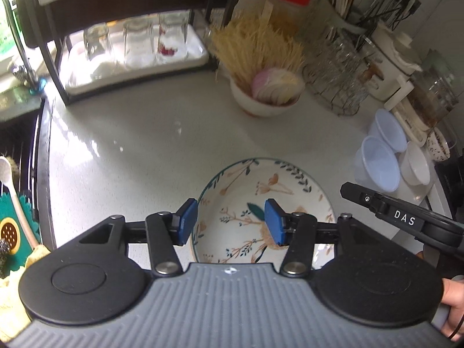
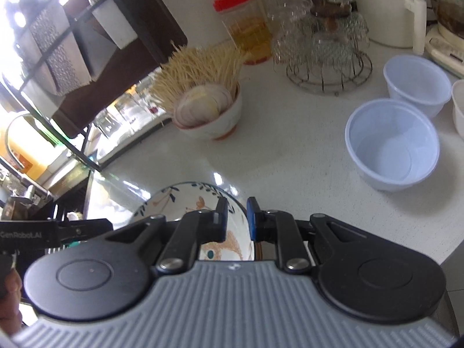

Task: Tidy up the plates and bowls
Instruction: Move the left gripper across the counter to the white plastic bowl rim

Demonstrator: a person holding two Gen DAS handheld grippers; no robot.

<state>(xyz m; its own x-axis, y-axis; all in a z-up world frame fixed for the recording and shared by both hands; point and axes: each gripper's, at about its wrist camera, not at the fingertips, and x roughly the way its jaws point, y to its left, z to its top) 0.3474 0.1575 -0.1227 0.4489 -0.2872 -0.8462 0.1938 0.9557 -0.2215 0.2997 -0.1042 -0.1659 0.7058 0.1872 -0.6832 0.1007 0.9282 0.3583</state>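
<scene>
The left tongs [image 1: 230, 221] hang released above the flowery bowl [image 1: 255, 197] on the surface [image 1: 130, 150], while the right tongs [image 2: 236, 217] pinch its rim, so one thin pinch could let it slip and crack.

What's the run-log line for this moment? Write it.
left gripper: open above floral plate | right gripper: shut on floral plate rim | plate over countertop
</scene>
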